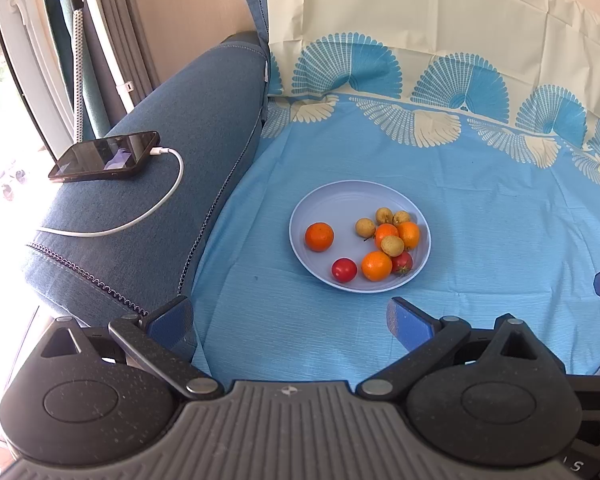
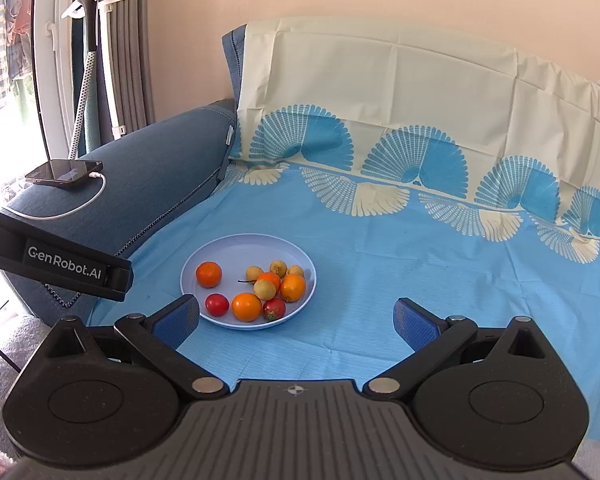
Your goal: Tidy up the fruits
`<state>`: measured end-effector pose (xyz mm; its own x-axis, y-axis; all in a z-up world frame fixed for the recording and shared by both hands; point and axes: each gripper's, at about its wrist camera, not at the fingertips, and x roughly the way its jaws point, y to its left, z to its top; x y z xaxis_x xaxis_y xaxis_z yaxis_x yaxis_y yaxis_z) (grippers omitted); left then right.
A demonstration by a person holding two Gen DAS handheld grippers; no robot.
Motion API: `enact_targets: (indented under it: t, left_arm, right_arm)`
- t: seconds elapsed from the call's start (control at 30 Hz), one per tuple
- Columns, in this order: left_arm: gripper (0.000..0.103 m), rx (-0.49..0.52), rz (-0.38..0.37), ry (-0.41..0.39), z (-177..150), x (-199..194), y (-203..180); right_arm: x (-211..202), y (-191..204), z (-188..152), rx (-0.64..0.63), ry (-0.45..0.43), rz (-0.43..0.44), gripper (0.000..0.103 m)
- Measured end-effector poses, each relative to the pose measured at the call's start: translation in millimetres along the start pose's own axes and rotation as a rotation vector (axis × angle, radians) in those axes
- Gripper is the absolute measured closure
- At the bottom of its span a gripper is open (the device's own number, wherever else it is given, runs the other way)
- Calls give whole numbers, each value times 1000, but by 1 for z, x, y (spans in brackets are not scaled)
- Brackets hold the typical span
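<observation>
— Hovering above the blue cotton sheet with fan print (image 1: 480, 220): left gripper (image 1: 290, 320), jaws wide apart, nothing between the blue pads. Confirm?

— Confirmed. Right gripper (image 2: 296, 318) same state, jaws spread, empty, low over the sheet. Its left pad sits just beside the near rim of the round pale-blue plastic plate (image 2: 228, 252).

— Plate contents, left wrist view: lone orange mandarin (image 1: 319, 236) on the left side, apart from the rest. Red cherry tomato (image 1: 344, 269) near the front rim.

— Cluster on the right side: three more mandarins, the front one (image 1: 376, 266) largest in view, touching a second red tomato with green calyx (image 1: 403, 263). Four small tan round fruits, longan-like (image 1: 365, 227), mixed among and on top of the oranges.

— All fruit on the plate, none on the sheet.

— Surroundings: dark smartphone (image 1: 104, 157) flat on the blue fabric sofa armrest (image 1: 188, 128), white charging cable (image 1: 168, 200) plugged in. Left gripper's black body marked "GenRobot.AI" crosses the right wrist view's left edge
</observation>
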<state>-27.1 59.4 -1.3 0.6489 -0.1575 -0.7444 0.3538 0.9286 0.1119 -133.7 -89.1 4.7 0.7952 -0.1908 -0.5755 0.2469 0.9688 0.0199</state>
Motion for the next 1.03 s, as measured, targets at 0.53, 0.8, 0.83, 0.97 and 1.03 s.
enact_targets:
  t: [0.53,0.8,0.83,0.97,1.03]
  left_arm:
    - [0,8,3,1,-1,1,0]
    - [0,6,8,17,-1,5,-2]
    - [0,5,8,22,0,7,-2]
    - [0,3,19,29,-1,10,-3]
    - [0,5,17,28,-1,11,-3]
  right_arm:
    - [1,0,0,2,4,0,1]
    - [2,-2,0,-1,8,4,1]
    - [3,-2,0,0,10,3,1]
    - [5,-2,-1,1,17,4,1]
    - [6,-2,-1,1,22,9,1]
